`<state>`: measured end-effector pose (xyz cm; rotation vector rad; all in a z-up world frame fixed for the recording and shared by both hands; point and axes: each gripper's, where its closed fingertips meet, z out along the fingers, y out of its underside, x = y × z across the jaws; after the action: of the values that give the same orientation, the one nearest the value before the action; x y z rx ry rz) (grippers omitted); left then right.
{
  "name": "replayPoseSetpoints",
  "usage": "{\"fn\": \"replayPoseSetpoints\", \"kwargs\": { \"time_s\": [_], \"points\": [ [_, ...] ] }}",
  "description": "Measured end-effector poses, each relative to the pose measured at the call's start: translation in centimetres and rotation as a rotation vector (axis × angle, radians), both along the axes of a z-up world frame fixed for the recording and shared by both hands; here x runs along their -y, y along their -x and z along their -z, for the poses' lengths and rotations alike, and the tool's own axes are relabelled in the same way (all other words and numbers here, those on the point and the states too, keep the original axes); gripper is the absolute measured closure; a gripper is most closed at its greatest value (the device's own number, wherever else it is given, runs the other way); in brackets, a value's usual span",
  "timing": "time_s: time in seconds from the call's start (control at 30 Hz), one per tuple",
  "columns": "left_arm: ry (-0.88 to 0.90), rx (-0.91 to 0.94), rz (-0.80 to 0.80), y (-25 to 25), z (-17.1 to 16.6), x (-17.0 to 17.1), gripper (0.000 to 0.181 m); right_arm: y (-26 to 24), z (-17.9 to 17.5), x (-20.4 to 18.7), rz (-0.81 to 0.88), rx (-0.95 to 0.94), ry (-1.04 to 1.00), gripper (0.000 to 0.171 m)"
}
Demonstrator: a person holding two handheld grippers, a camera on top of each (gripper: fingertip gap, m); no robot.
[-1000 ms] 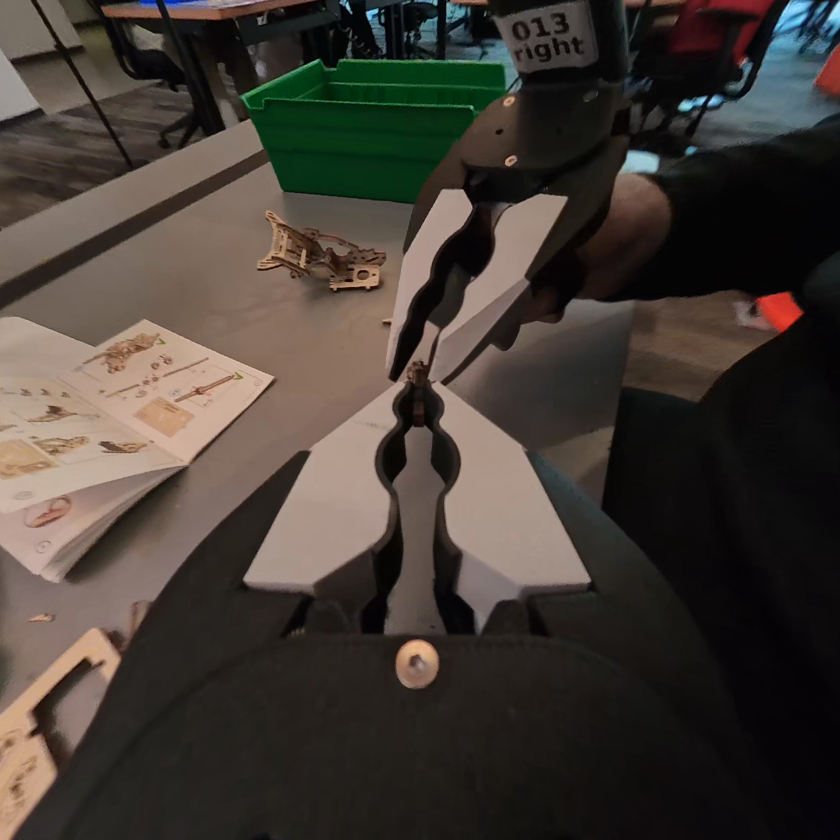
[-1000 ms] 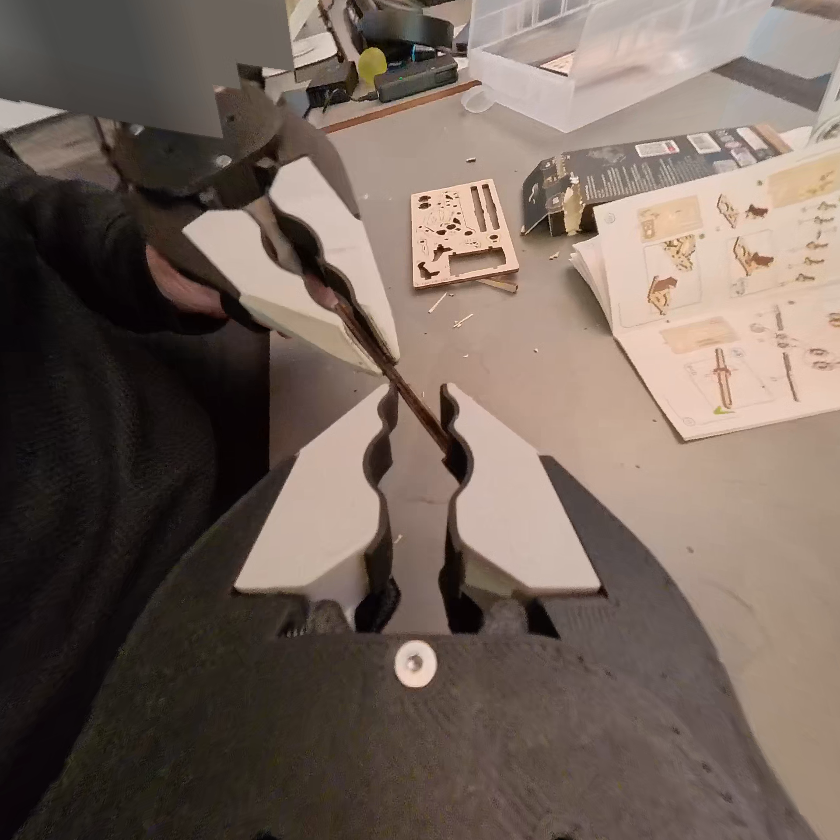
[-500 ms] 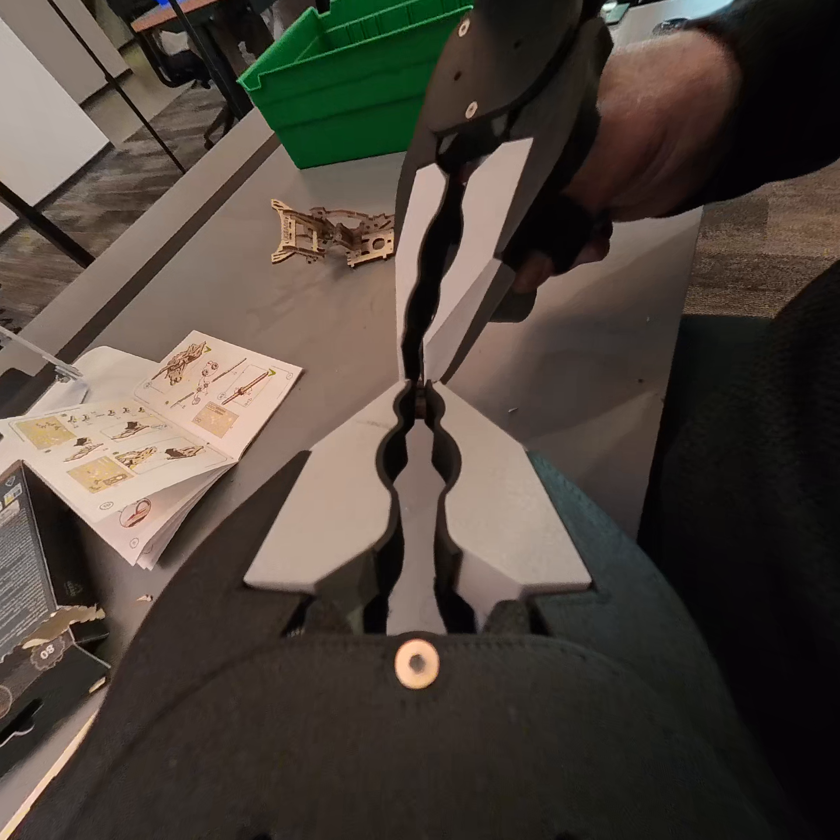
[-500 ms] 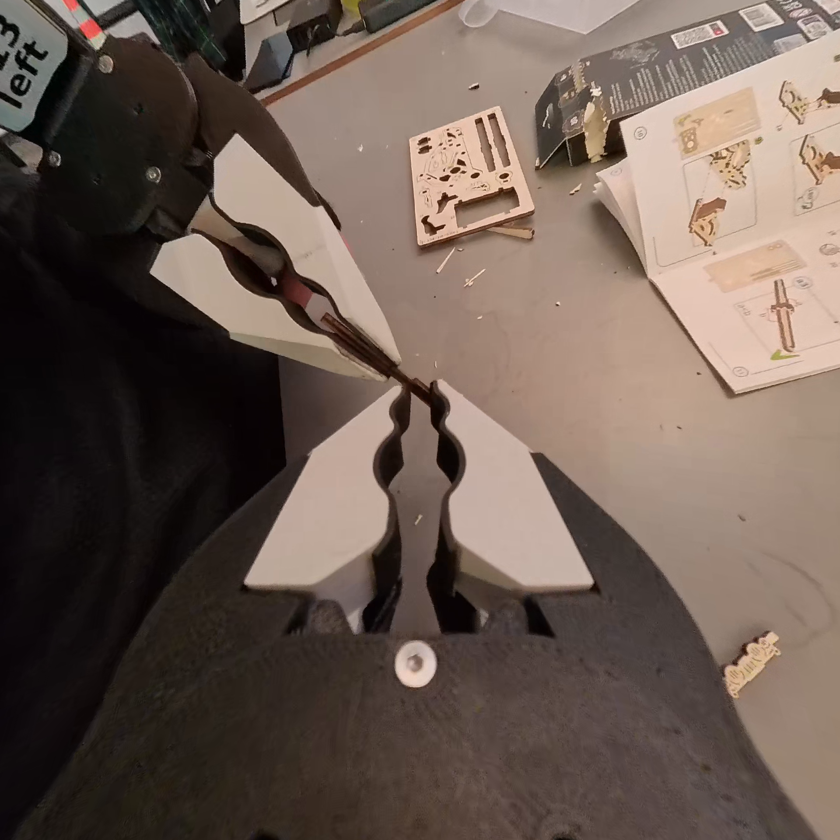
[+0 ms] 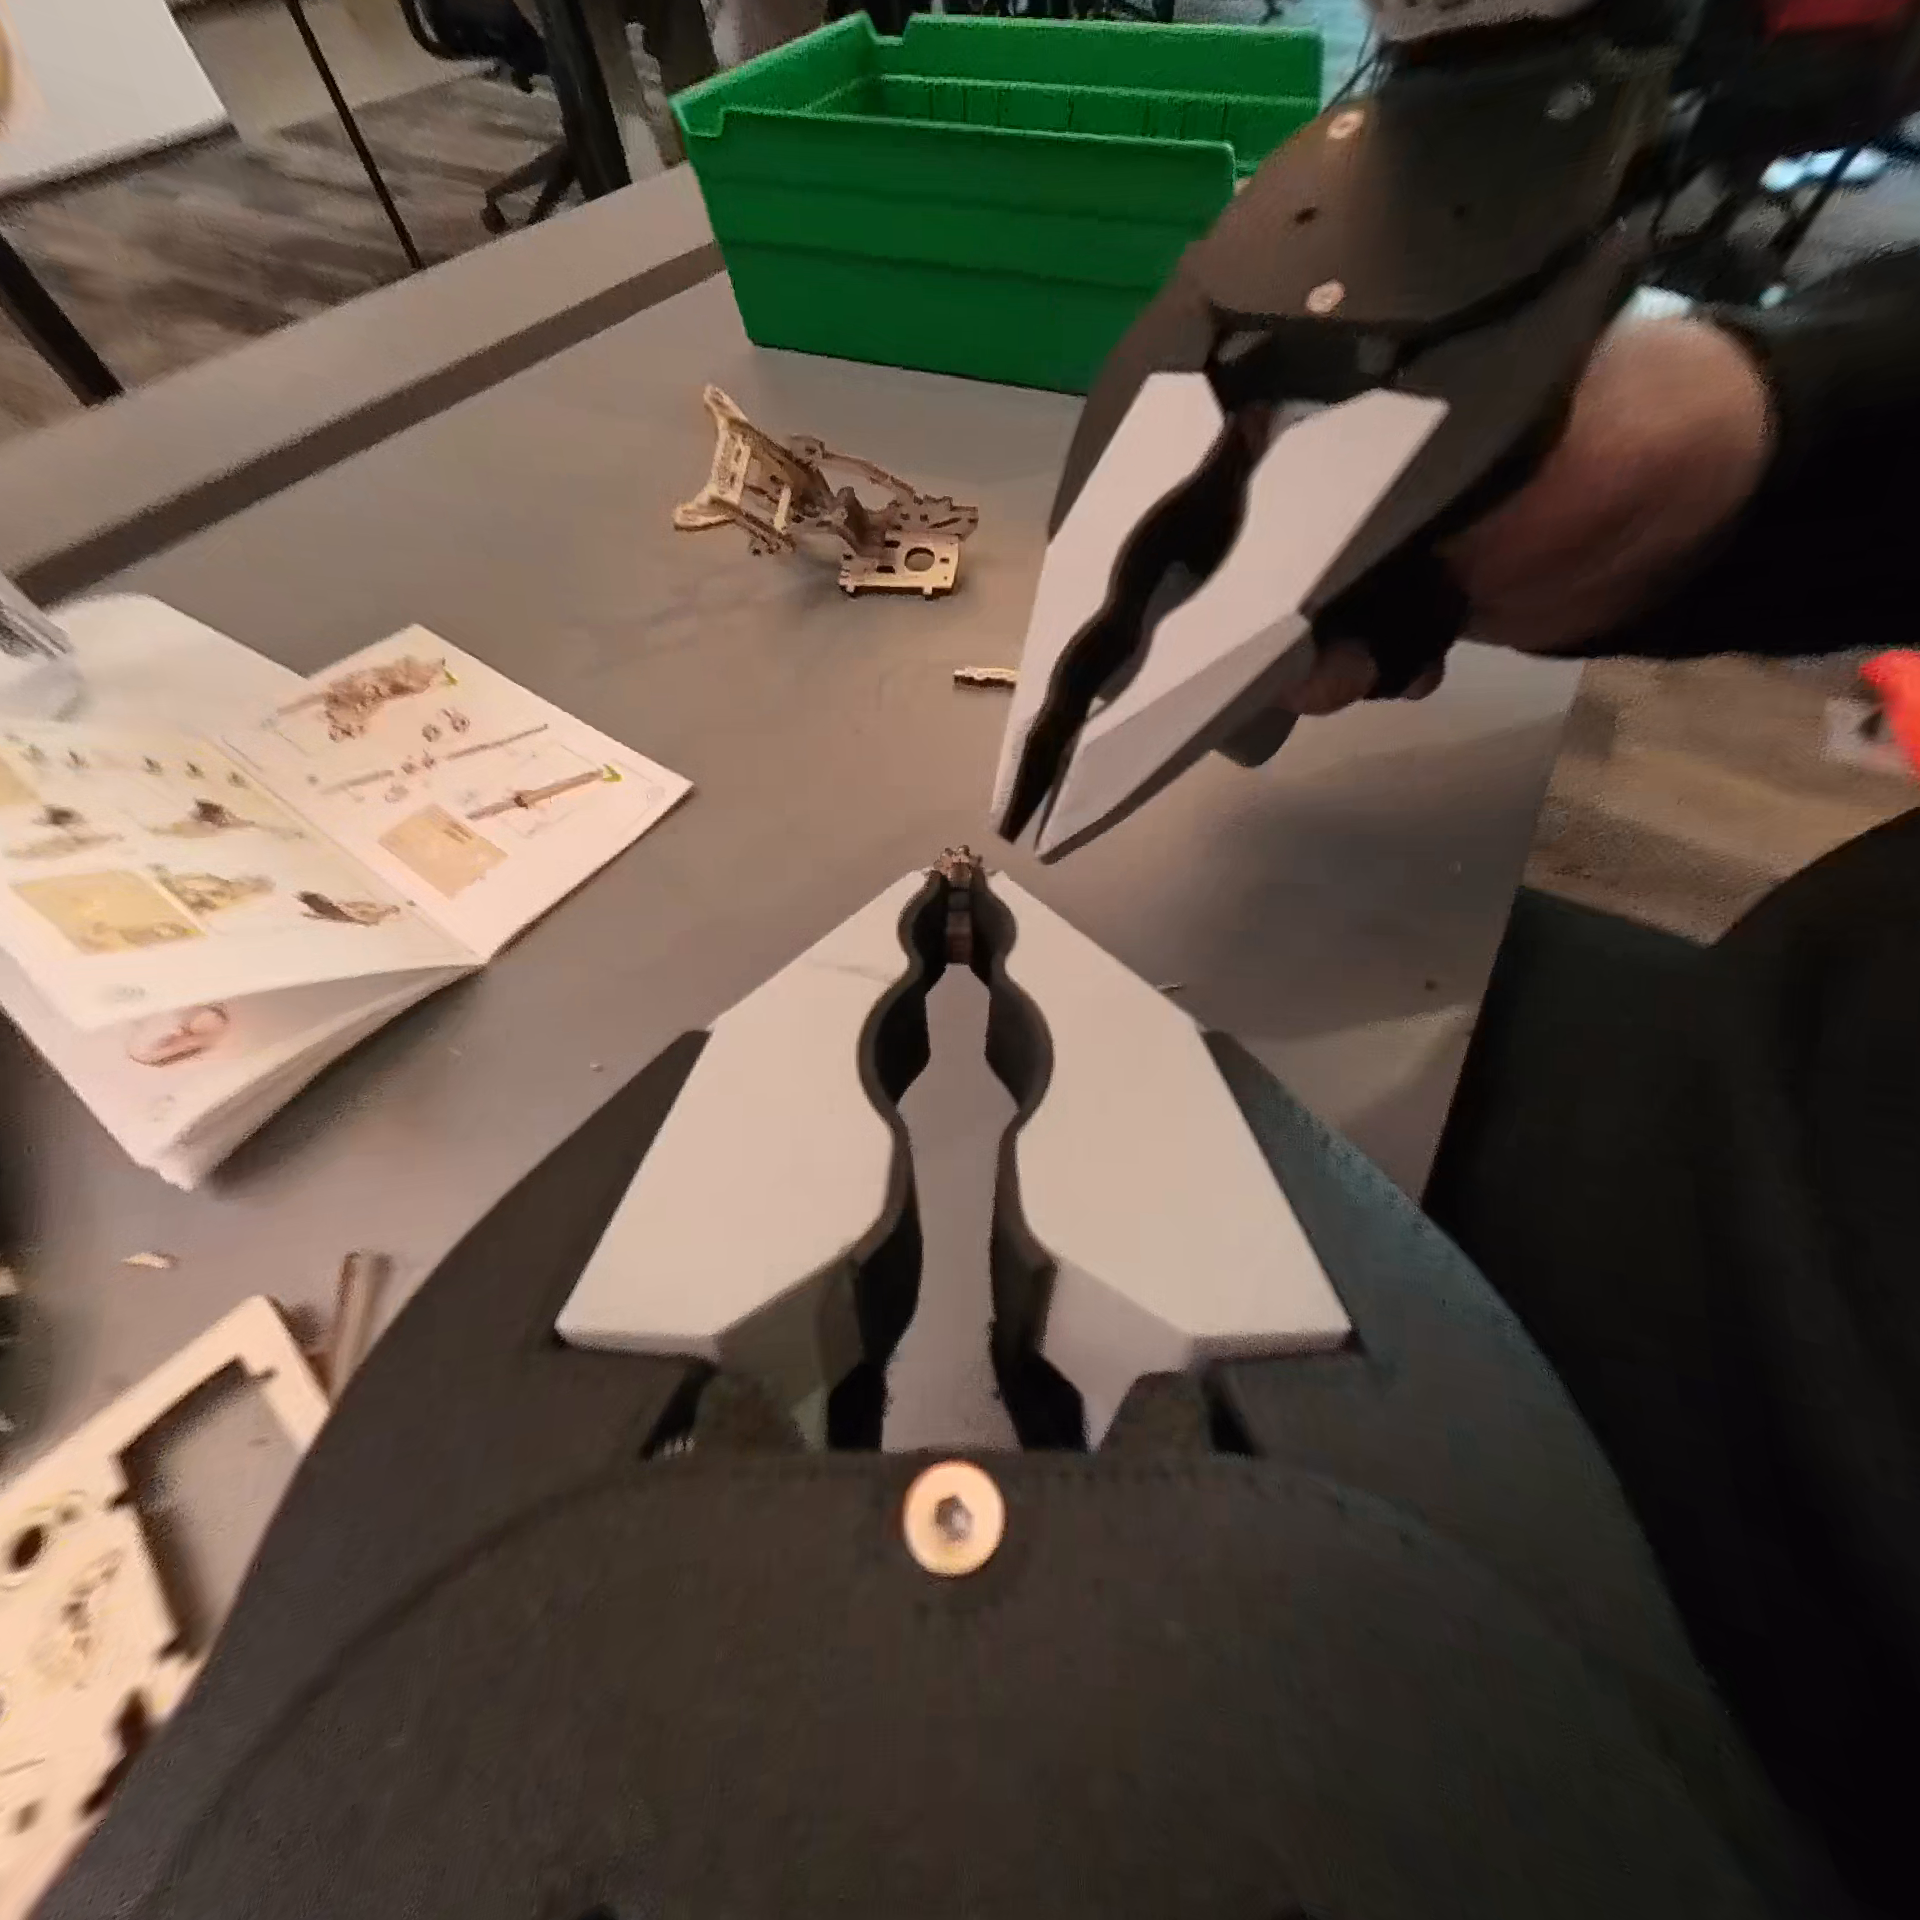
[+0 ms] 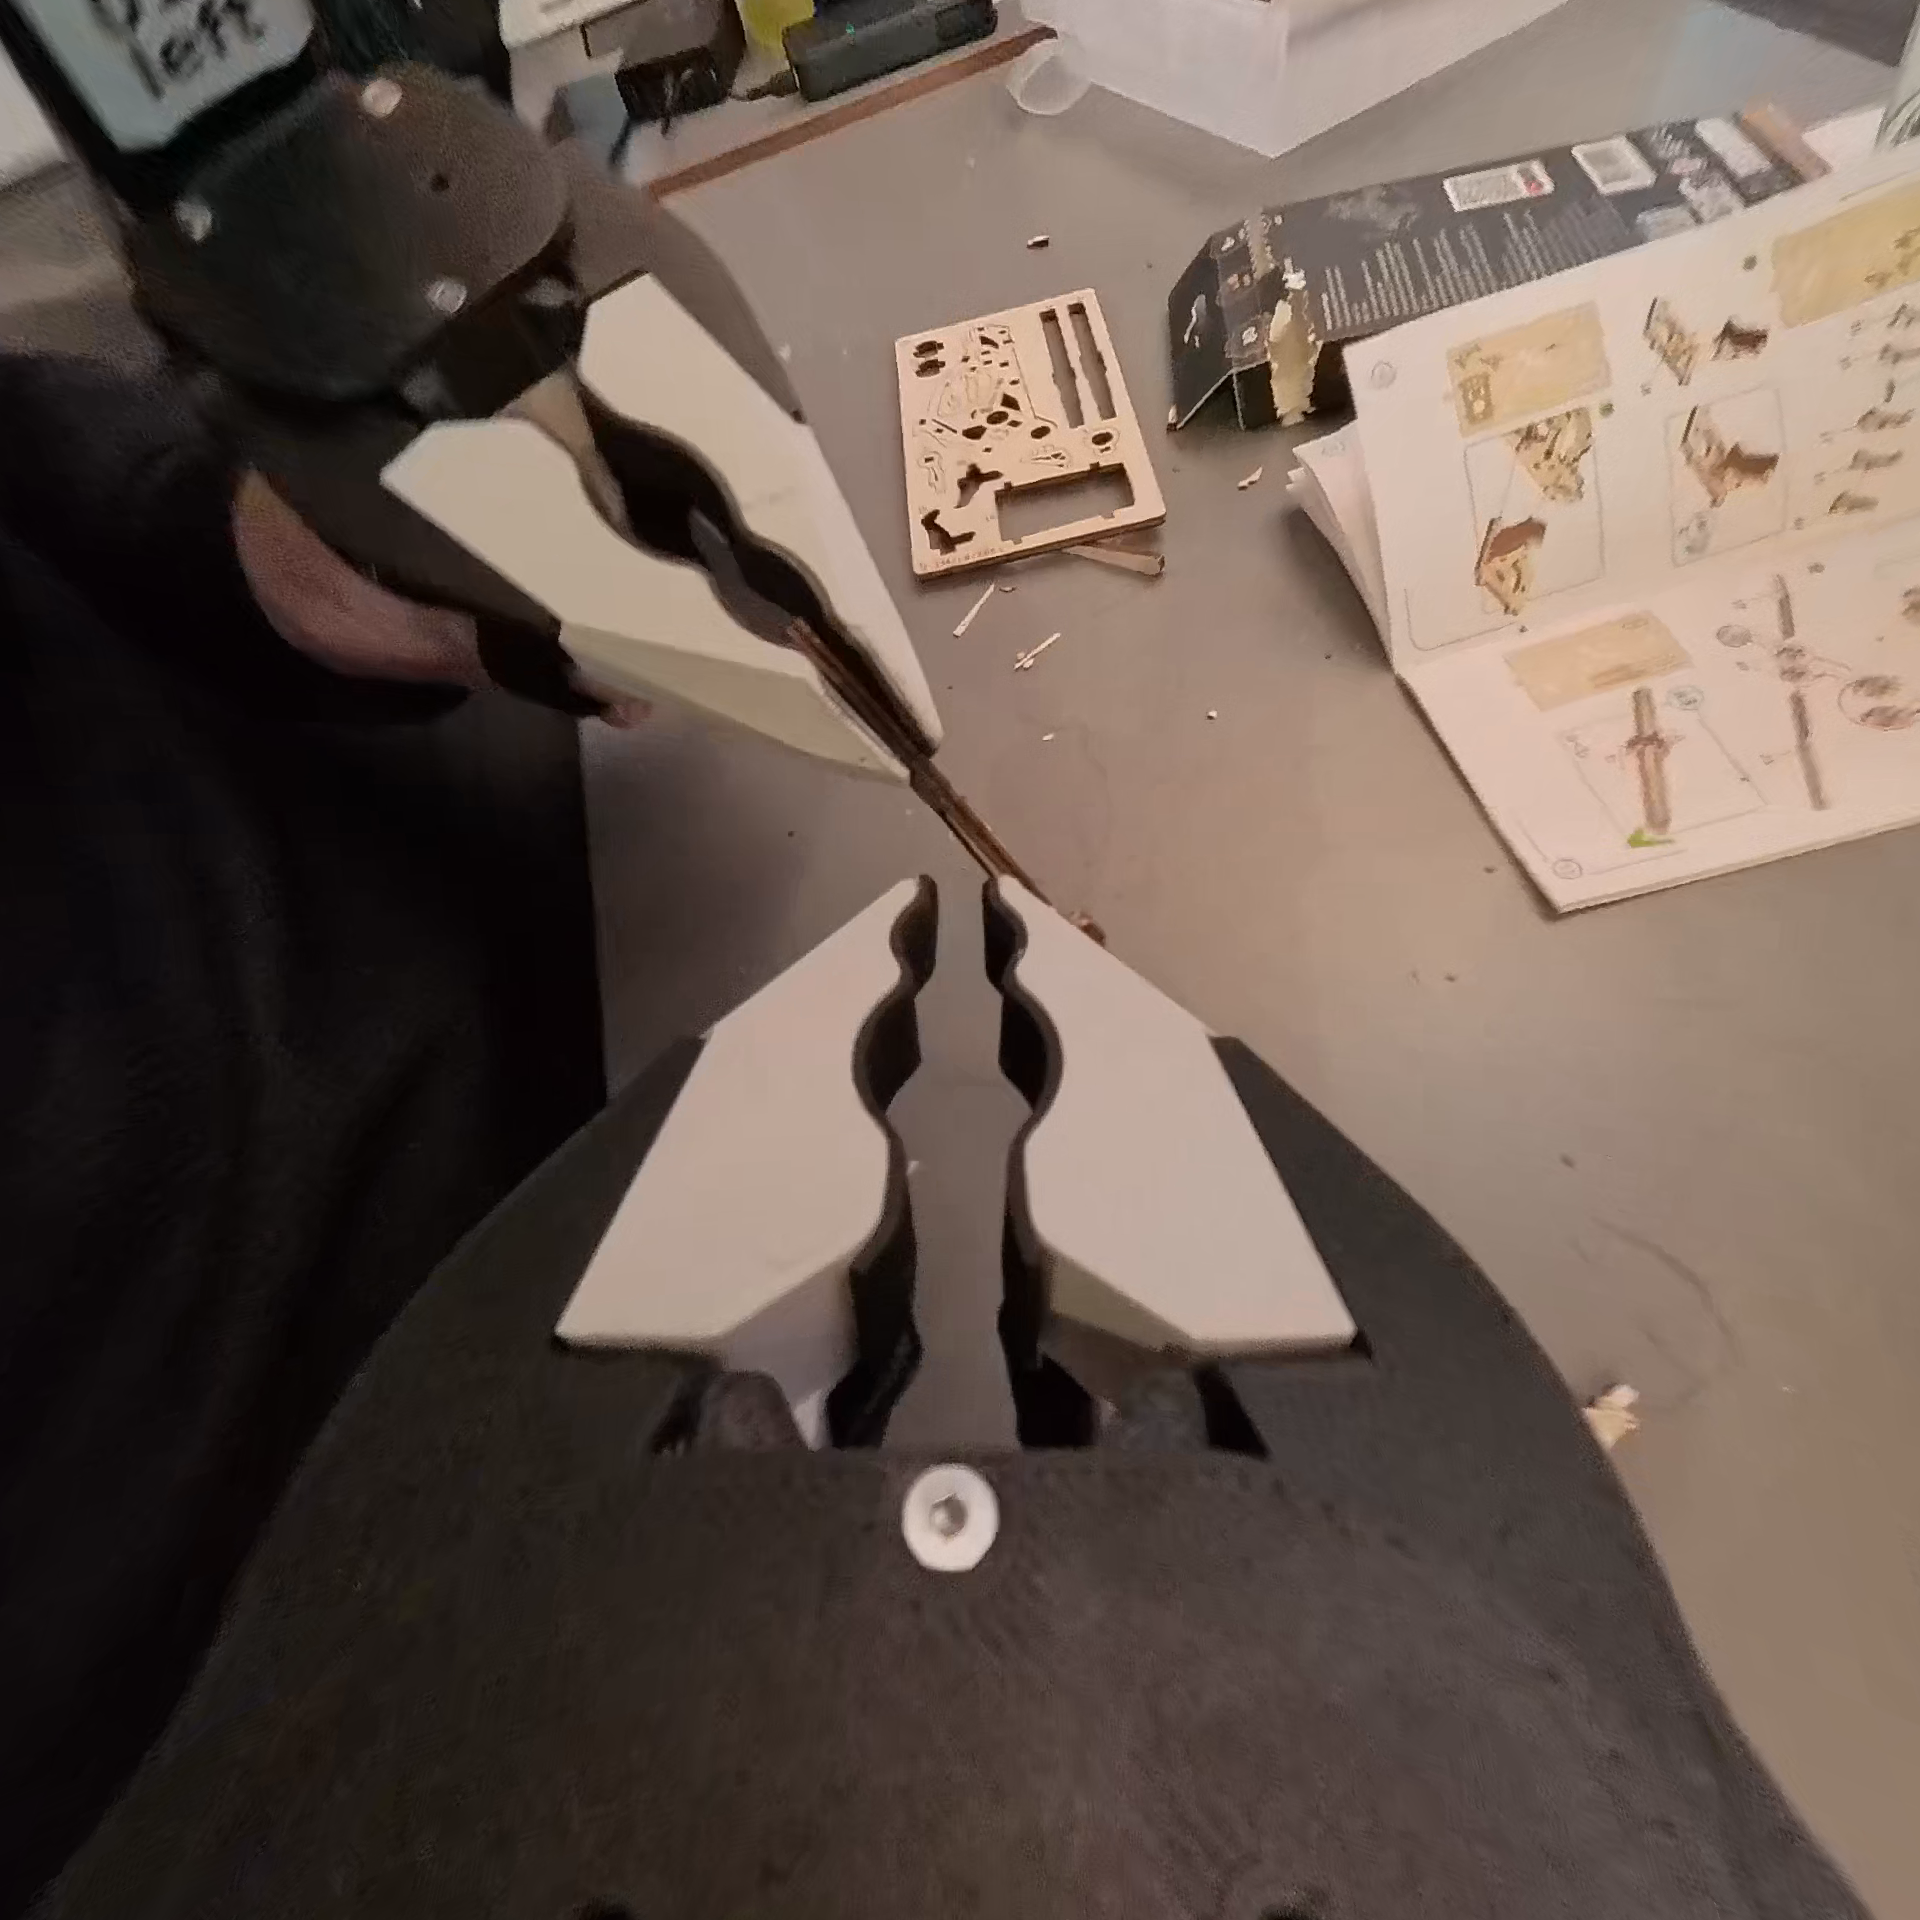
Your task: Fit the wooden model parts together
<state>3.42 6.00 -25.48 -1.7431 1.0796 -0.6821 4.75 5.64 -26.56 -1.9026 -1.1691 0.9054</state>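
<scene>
Grey tabletop (image 5: 582, 582) carries one open instruction booklet (image 5: 312, 831), one green bin (image 5: 966, 239) and one part-built wooden frame (image 5: 821, 509). Left gripper (image 5: 958, 883) is clamped on one thin wooden part (image 6: 961, 821); right gripper (image 6: 956, 899), its tips slightly apart, holds nothing just beside it.

Lighting's pretty dim and flat on my end, soft overhead stuff, with faint shadows under the booklet (image 5: 312, 831) on the grey table (image 5: 582, 561). Both feeds have heavy fisheye bending at the edges, plus motion smear on the green bin (image 5: 966, 208).
</scene>
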Motion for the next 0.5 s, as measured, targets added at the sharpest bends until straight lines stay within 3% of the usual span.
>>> {"fn": "replayPoseSetpoints", "kwargs": {
  "time_s": [0.13, 0.33, 0.5],
  "points": [
    [0.178, 0.102, -0.019, 0.2, 0.4, -0.3, 0.179, 0.4, 0.1, 0.2, -0.050, 0.109, -0.252, 0.156],
    [0.475, 0.294, -0.096, 0.6, 0.7, -1.2, 0.179, 0.7, 1.0, -0.6, -0.055, 0.277, -0.563, 0.162],
    [0.612, 0.397, -0.119, 0.6, 1.0, -1.4, 0.179, 0.8, 1.3, -1.2, -0.045, 0.288, -0.596, 0.171]
  ]
}}
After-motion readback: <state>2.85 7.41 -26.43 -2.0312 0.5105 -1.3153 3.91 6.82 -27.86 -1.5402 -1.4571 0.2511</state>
